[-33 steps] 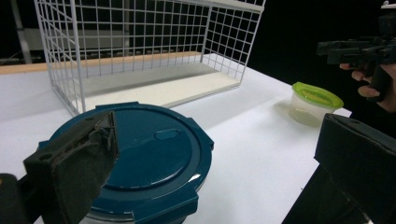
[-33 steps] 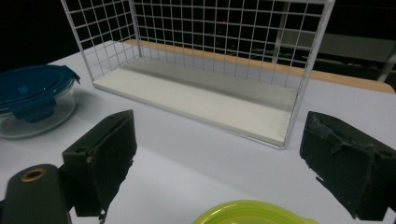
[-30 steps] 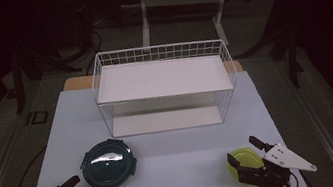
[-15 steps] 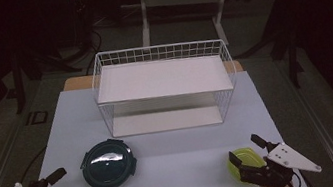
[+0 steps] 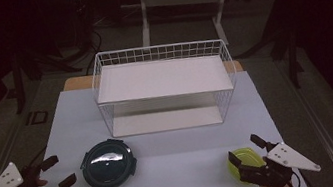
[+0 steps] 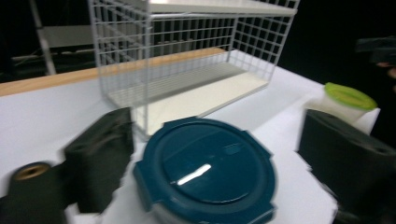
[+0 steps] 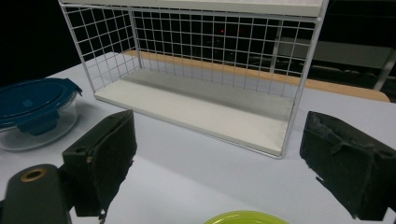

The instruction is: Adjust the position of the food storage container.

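Left gripper [image 5: 58, 173], jaws apart and just narrowing with nothing pinched, faces the round clear container with a dark teal clip lid [image 5: 108, 164] resting on the white table [image 5: 178, 177] in front of a white wire two-tier rack [image 5: 166, 86]. Right gripper [image 5: 244, 149] hovers with its jaws spread above a lime-green-lidded round tub [image 5: 243, 161] near the table's front edge.

Teal-lidded container [image 5: 109, 164], lime-lidded container [image 5: 244, 160], white wire rack [image 5: 165, 86]
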